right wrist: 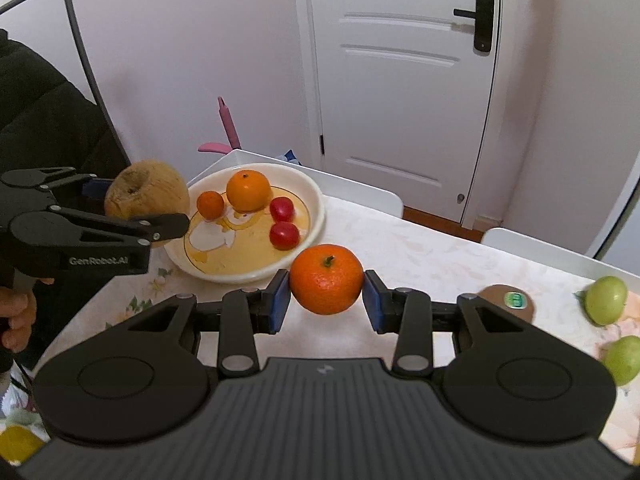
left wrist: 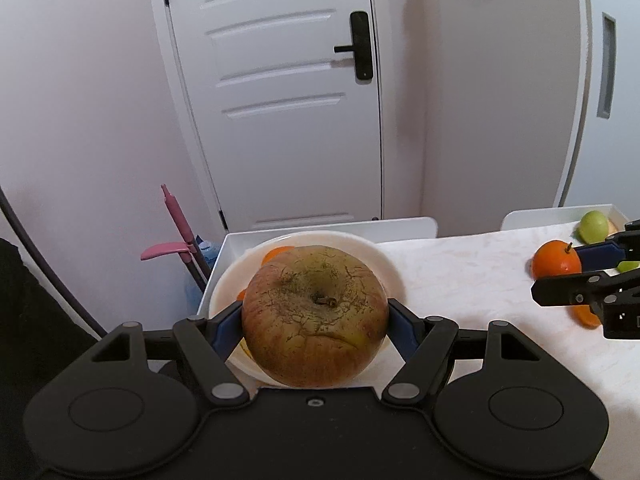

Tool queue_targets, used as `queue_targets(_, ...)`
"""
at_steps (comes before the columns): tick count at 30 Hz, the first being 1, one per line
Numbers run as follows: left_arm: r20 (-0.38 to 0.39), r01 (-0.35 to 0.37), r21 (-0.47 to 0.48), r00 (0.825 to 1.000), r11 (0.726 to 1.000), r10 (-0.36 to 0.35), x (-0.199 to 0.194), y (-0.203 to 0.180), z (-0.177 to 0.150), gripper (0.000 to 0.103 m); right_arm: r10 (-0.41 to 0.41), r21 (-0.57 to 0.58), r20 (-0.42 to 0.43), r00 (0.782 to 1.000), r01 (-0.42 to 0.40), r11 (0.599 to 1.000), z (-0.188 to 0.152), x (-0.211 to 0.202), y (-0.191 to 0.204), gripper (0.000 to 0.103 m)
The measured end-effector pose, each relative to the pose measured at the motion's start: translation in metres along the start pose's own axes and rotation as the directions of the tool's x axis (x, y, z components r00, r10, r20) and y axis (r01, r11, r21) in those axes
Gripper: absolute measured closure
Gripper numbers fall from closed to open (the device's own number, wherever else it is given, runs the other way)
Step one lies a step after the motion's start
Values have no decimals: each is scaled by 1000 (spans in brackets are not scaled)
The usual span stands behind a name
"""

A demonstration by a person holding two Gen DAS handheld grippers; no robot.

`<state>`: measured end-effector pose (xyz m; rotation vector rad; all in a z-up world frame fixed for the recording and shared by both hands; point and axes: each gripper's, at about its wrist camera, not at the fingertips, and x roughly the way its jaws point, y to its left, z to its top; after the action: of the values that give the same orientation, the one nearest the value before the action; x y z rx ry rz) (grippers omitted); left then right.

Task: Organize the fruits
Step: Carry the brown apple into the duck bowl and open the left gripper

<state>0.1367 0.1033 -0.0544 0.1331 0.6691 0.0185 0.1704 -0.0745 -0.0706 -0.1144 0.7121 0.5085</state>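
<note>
**Both grippers loaded, apple over the bowl**

From where I stand, the left gripper (left wrist: 315, 326) has its blue pads pressed against both sides of a big russet apple (left wrist: 315, 314), stem end facing the wrist camera, skin cracked and brownish-green with red streaks low down. It hangs above the near-left rim of the bowl (right wrist: 316, 204), not resting on anything I can see. In the right wrist view the same apple (right wrist: 147, 195) sits between the black fingers at the bowl's left edge.

The right gripper (right wrist: 326, 300) is closed on a tangerine (right wrist: 326, 279), pads touching its left and right flanks, green stem up. It is held off the table (right wrist: 420, 256), just in front of the bowl's near rim.

Inside the bowl lie a large orange (right wrist: 248, 190), a smaller orange (right wrist: 210, 205) touching its left side, and two red tomatoes (right wrist: 283, 222) one behind the other at the right. The bowl's floor has a yellow pattern with a white patch.

Off to the right on the table sit two green fruits (right wrist: 606, 300), well apart from the bowl, and a brown kiwi (right wrist: 508, 300) with a green sticker, partly hidden behind the right finger linkage.

A white door (right wrist: 400, 80) with a black handle stands behind the table, and a pink mop (left wrist: 176, 232) leans against the wall to the left.
</note>
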Motion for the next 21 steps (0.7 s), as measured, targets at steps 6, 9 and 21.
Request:
queue_targets(6, -18, 41, 26, 999, 999, -40, 30, 21, -3, 26, -22, 37, -14, 1000, 23, 999, 8, 24, 17, 49)
queue_targets(9, -26, 61, 40, 998, 997, -60, 44, 28, -6, 26, -34, 51, -24, 999, 36, 998, 10, 35, 24, 49)
queue_targets(21, -95, 119, 83, 989, 989, -111, 87, 39, -20, 26, -65, 86, -64, 996, 70, 994, 14, 66, 34, 49)
